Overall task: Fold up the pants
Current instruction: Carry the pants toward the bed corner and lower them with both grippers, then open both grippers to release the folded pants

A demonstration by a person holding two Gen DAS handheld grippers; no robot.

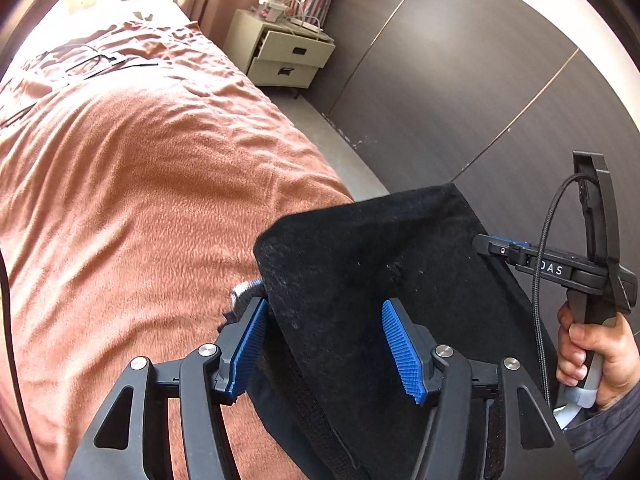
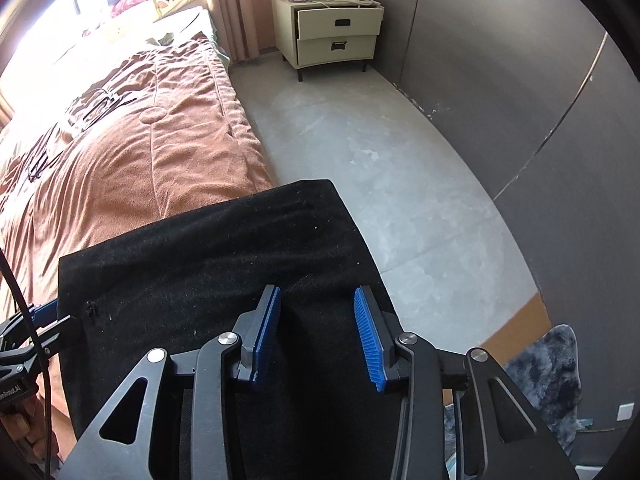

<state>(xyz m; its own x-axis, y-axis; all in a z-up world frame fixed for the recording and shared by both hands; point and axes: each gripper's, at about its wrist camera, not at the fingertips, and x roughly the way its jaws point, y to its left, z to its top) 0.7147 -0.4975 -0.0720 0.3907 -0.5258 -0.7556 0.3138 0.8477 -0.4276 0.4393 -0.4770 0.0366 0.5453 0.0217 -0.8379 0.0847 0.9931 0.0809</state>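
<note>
The black pants (image 2: 208,264) lay folded at the foot corner of the bed, on its salmon blanket (image 1: 132,168), one end hanging past the bed's edge over the grey floor (image 2: 360,152); both pairs of tongs stood over them. The left tongs (image 1: 324,348) gaped about half wide, released, the cloth lying between the blue pads (image 1: 402,354) and brushing the left one, unpinched. The right tongs (image 2: 316,332) stood narrower yet also unclenched, hovering above the fabric near its floor-side edge; in the left view they reached the pants' far side, whether touching I could not tell. The pants' long axis ran across the bed, from blanket toward floor.
</note>
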